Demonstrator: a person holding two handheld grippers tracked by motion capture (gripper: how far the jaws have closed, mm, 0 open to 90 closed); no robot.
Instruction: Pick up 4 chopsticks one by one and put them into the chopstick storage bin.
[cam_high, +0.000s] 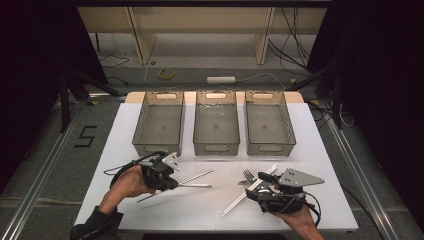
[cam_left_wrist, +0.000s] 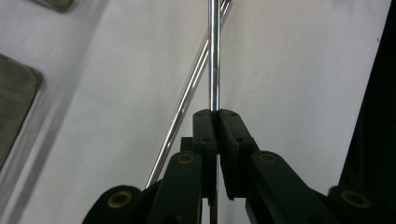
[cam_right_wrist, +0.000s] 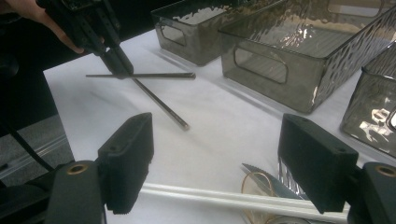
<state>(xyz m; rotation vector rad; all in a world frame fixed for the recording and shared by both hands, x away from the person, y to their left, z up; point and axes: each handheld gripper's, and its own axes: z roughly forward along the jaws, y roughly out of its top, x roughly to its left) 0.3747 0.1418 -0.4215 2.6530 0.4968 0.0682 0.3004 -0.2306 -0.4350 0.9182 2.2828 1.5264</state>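
Item: metal chopstick (cam_left_wrist: 214, 56), held. My left tool (cam_high: 172, 182) is clamped narrow on it; in the left gripper view the rod runs straight out from between the closed jaws, its long axis in line with the tool. From the right gripper view it hangs level, just above the surface (cam_high: 210, 210).

Item: second metal chopstick (cam_left_wrist: 187, 100), loose. It lies on the surface directly under the held one, crossing it at a slant close to the grip. The left hand (cam_high: 127, 185) is by far the nearer; I judge the coming move turns on lifting the held rod free of this crossing without dragging its partner.

Item: my right tool (cam_right_wrist: 217, 163), jaws wide, holding nothing. Under them lie white chopsticks (cam_right_wrist: 210, 198), with a fork (cam_high: 248, 174) touching them.

Item: three grey bins (cam_high: 216, 125), in a row beyond both tools, well apart from the held rod.

View notes: the high view gives the bins and both hands together; the left gripper view alone confirms the pinch; the right gripper view alone shows a knife blade (cam_right_wrist: 268, 179) and a rubber band (cam_right_wrist: 254, 184).
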